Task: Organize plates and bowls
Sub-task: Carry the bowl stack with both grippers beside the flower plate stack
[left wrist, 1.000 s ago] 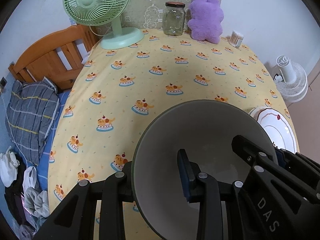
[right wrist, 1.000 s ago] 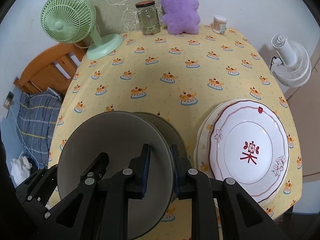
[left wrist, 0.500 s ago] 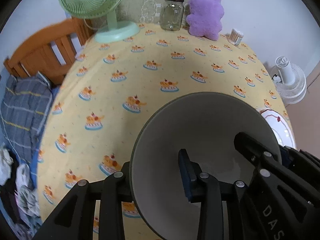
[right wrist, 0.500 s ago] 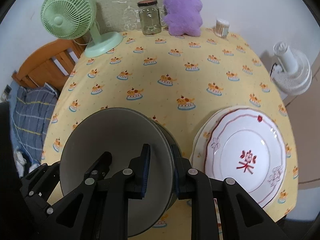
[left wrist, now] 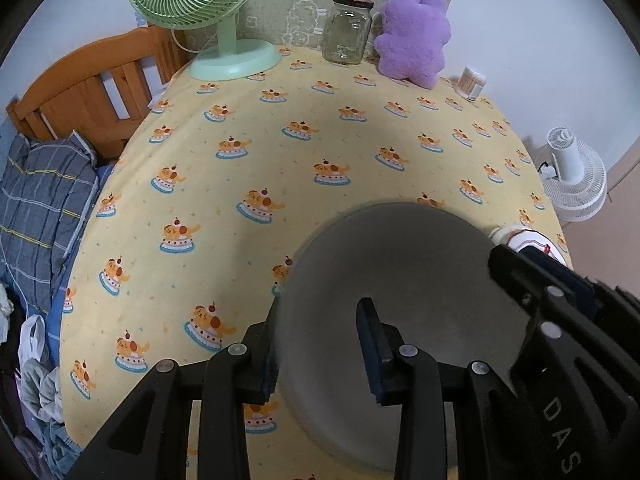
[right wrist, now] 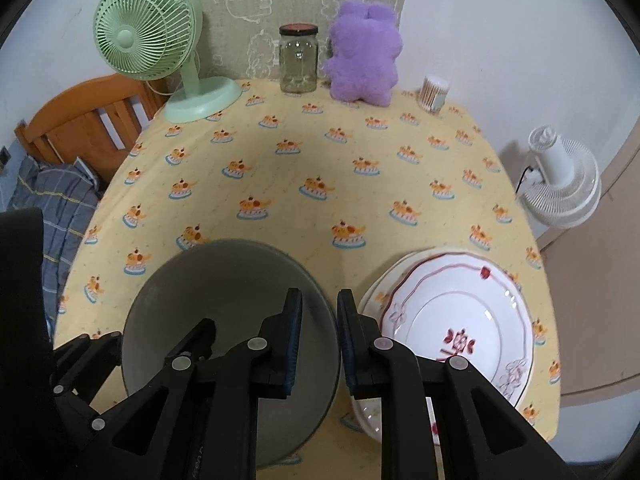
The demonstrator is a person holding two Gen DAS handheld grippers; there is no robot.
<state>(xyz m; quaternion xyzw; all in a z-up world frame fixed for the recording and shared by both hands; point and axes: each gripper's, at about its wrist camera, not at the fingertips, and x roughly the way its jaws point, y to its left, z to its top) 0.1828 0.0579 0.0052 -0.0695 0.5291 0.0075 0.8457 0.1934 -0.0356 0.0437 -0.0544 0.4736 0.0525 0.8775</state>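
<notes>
between each claw's pads sits the grey bowl (left wrist: 400, 280) rim: left claw (left wrist: 320, 344) and right claw (right wrist: 318, 340) both clamp it.

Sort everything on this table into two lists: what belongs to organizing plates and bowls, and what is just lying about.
Belongs to the job:
- grey round bowl, gripped by both grippers
- white red-patterned plate, atop a cream plate

Just lying about:
- green desk fan
- clear glass jar
- purple plush toy
- cotton swab container
</notes>
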